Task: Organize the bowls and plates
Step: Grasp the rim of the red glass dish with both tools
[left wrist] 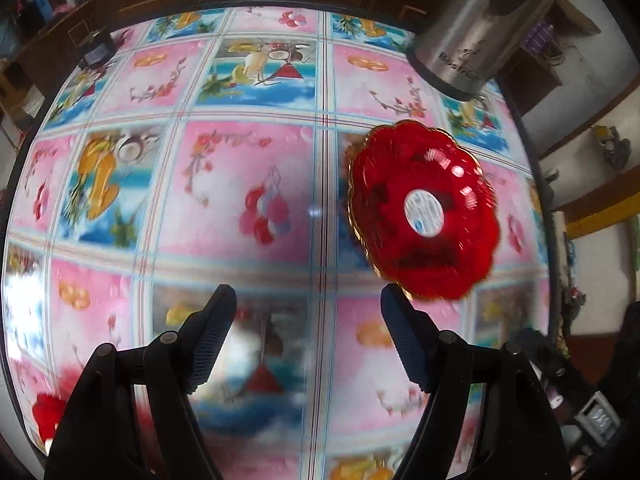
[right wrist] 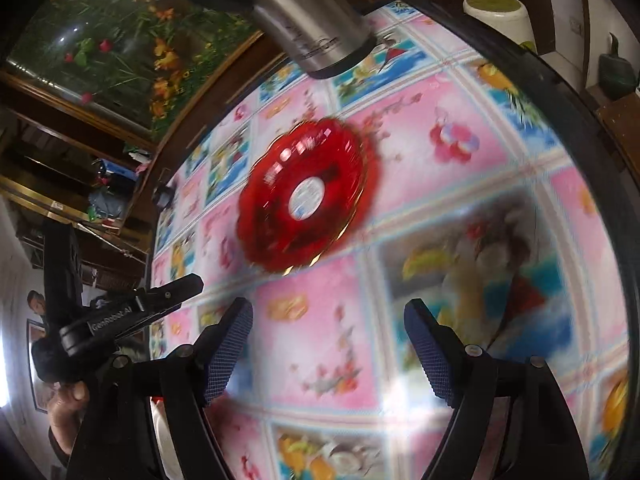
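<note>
A red scalloped plate (left wrist: pixel 424 208) with a gold rim and a round white label in its middle lies on the patterned tablecloth (left wrist: pixel 240 184). My left gripper (left wrist: pixel 307 300) is open above the cloth with nothing between its fingers; the plate lies just beyond its right fingertip. In the right wrist view the same red plate (right wrist: pixel 304 196) lies ahead and slightly left of my right gripper (right wrist: pixel 329 312), which is open and empty. A red object (left wrist: pixel 46 412) shows partly at the table's near left edge, half hidden by the left gripper's body.
A tall steel flask (left wrist: pixel 476 28) stands at the far side of the table, behind the plate. A white cup (right wrist: pixel 500 12) sits at the far right edge. A hand (right wrist: pixel 66 404) holds the left gripper off the table's left side. Wooden furniture borders the back.
</note>
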`<action>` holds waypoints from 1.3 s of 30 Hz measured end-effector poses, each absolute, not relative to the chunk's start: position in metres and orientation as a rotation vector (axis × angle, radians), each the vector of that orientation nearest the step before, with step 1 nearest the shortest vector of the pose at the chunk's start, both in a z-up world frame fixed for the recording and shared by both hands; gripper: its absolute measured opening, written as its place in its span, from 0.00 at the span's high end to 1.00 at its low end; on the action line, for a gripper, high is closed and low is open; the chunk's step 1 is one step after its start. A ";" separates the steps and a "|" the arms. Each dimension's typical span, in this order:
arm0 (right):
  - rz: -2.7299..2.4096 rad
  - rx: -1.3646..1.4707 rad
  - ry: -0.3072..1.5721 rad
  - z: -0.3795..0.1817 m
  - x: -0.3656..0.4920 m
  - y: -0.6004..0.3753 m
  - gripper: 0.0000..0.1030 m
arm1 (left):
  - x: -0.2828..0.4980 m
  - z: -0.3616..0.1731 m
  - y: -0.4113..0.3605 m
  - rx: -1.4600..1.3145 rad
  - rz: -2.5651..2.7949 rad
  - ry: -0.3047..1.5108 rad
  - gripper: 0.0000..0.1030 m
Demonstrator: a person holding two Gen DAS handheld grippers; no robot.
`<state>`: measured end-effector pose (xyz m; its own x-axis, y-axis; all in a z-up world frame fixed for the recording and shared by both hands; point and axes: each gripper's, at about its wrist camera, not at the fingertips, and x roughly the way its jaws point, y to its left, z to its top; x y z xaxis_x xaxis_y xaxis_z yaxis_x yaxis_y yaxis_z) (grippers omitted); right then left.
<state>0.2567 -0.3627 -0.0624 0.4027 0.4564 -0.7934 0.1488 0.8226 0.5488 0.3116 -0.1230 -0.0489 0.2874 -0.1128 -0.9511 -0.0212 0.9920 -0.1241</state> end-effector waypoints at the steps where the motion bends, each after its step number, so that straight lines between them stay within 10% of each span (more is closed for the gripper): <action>1: 0.199 0.608 1.159 -0.064 0.261 -0.366 0.22 | 0.316 -0.052 -0.125 -0.123 -0.061 1.280 0.28; 11: 0.181 0.623 1.172 -0.090 0.311 -0.373 0.23 | 0.345 -0.075 -0.141 -0.083 -0.034 1.250 0.28; 23: 0.134 0.569 1.188 -0.105 0.339 -0.362 0.49 | 0.357 -0.093 -0.151 -0.072 -0.002 1.212 0.28; 31: 0.106 0.557 1.177 -0.108 0.346 -0.355 0.68 | 0.358 -0.097 -0.158 -0.043 0.008 1.170 0.50; 34: 0.091 0.538 1.183 -0.111 0.348 -0.353 0.89 | 0.357 -0.095 -0.163 -0.043 -0.009 1.157 0.65; 39: 0.093 0.541 1.174 -0.112 0.347 -0.354 0.91 | 0.353 -0.093 -0.172 -0.013 -0.020 1.137 0.76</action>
<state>0.3474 -0.3535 -0.1121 0.3984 0.3447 -0.8500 0.2062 0.8693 0.4492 0.3533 -0.1718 -0.0931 0.4205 -0.0227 -0.9070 0.0094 0.9997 -0.0206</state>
